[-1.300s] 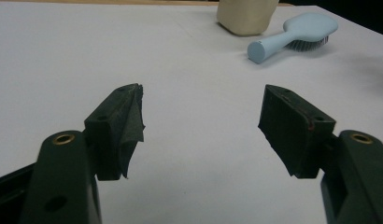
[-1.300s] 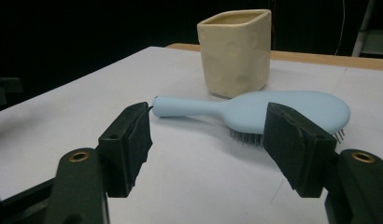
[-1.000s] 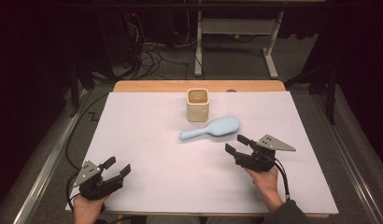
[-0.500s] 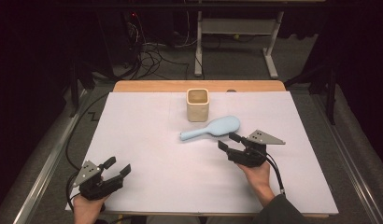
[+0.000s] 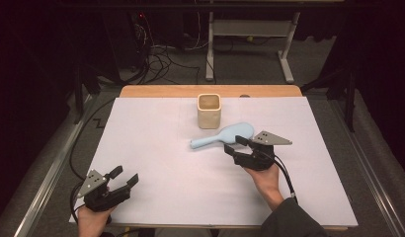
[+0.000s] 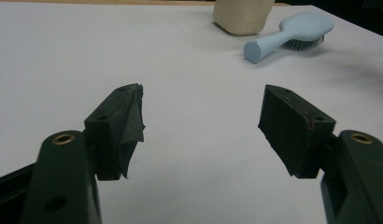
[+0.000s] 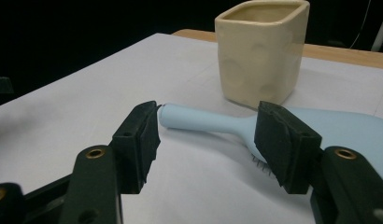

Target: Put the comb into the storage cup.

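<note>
The white-covered table carries a cream, square-mouthed ceramic cup near its far edge and, just in front of it and a little to the right, a pale blue plastic hairbrush lying bristles down with its handle pointing left. Over the last second the right gripper has travelled forward and leftward from the right part of the table, so that it now sits just beside the brush. That suggests a grasp of the brush is the step in hand, probably where the handle meets the head. Its jaws stand wide apart and hold nothing; in the right gripper view they frame the handle, with the cup upright behind it. The right hand reaches forward, gripper tilted down toward the brush. The left gripper has not moved: it rests at the near left corner, well apart from the brush, its jaws also wide and empty.
</note>
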{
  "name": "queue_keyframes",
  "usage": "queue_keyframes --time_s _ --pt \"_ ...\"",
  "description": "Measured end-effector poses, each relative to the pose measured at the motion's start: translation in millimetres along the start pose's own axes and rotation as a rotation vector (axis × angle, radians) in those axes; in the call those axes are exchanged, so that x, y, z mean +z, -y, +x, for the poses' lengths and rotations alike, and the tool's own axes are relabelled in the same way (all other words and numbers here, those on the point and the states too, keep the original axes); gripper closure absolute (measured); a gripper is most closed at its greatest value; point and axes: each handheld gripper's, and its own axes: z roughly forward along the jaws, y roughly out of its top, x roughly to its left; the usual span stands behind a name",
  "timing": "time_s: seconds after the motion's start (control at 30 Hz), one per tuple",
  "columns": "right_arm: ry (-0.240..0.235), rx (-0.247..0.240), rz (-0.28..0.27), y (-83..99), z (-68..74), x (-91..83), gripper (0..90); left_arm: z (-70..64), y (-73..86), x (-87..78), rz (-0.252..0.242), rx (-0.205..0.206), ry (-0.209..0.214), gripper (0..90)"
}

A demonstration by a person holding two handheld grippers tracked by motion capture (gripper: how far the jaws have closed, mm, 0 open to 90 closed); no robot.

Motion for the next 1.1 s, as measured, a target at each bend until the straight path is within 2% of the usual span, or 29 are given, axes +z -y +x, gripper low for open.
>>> queue_keyframes --time_s 0.17,0.4,0.53,0.73,1.0,1.1 --pt "0.008 -0.011 0.011 -5.0 1.3 6.4 41.3 0.1 0.0 0.1 0.001 0.001 0.001 31.2" --pt "-0.006 -0.024 0.027 -12.0 6.4 16.9 41.3 0.1 0.0 0.0 0.001 0.002 0.001 31.1" --pt "-0.003 -0.058 0.034 -15.1 10.9 21.6 44.4 0.2 0.0 0.0 0.000 0.002 0.002 31.1" --pt "-0.002 -0.066 0.051 -19.1 15.4 28.1 47.5 -0.2 -0.1 -0.2 0.000 0.005 0.006 31.1" --pt "0.005 -0.044 0.069 -24.9 14.6 35.6 49.8 -0.5 -0.4 0.0 0.000 0.006 0.008 31.1" --pt "-0.008 -0.025 0.082 -28.3 13.8 40.0 49.7 -0.6 -0.4 0.1 0.000 0.007 0.008 31.1"
